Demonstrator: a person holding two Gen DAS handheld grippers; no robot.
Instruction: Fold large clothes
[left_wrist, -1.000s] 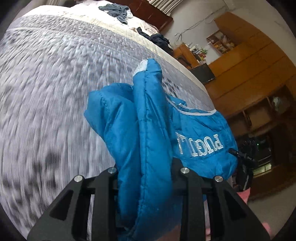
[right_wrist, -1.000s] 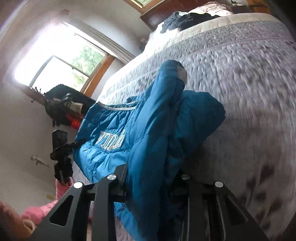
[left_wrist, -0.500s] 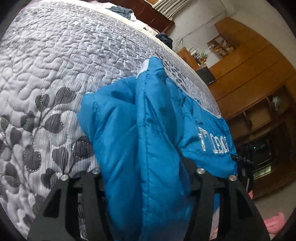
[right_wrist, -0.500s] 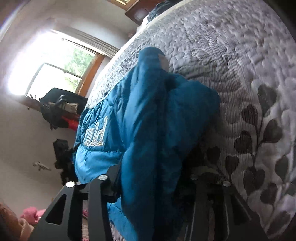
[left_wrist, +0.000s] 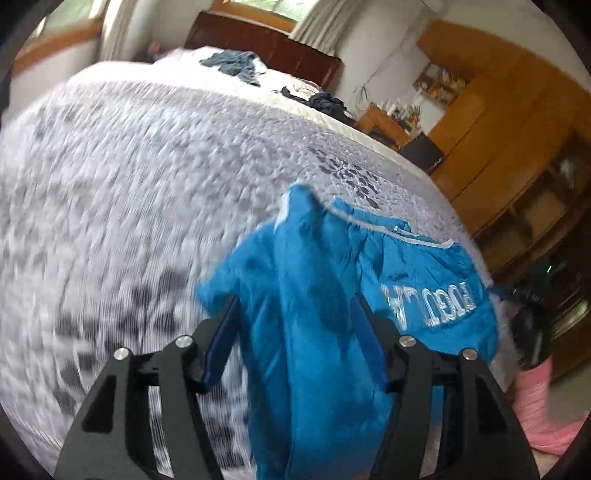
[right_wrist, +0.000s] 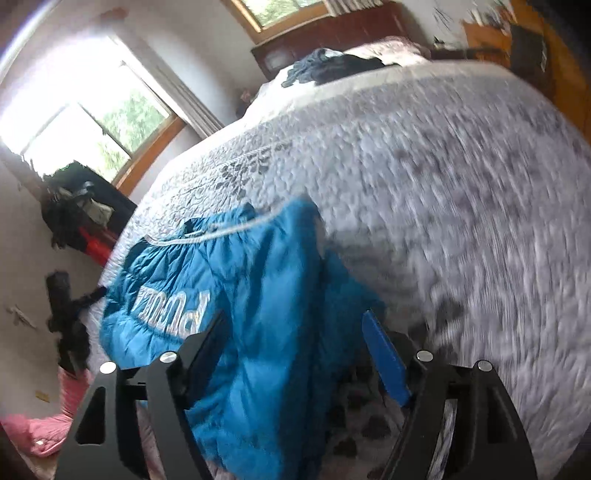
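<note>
Bed (left_wrist: 129, 177) with grey quilted cover fills both views; both heavily motion-blurred, so the cameras are moving fast. Loose dark clothes (left_wrist: 236, 64) sit near the headboard, well apart from the work.

Blue padded jacket (left_wrist: 317, 317) lies on the near edge of the bed, lettered panel (left_wrist: 432, 301) flat on the cover, one part folded up over it as a ridge running away from the grippers.

Change vs half a second ago: both jaws have sprung apart. Earlier frames show the fabric pinched tight between the fingers; now blue finger pads (left_wrist: 221, 343) stand clear on each side. Both views have also pulled back and up from the quilt. Reads as a release after laying the fold down: this fold step looks done, next grasp point pending.

Left gripper (left_wrist: 295, 343): jaws wide, jacket ridge runs between them, apparently not clamped. Blur makes contact with the right-hand pad hard to rule out.

Right gripper (right_wrist: 295, 354): jaws wide too. Jacket (right_wrist: 258, 314) bulk sits between the fingers, toward the left one; right pad (right_wrist: 384, 354) is clear of the fabric with quilt showing in the gap.

Jacket is not a compact packet yet; more folds likely needed.
</note>
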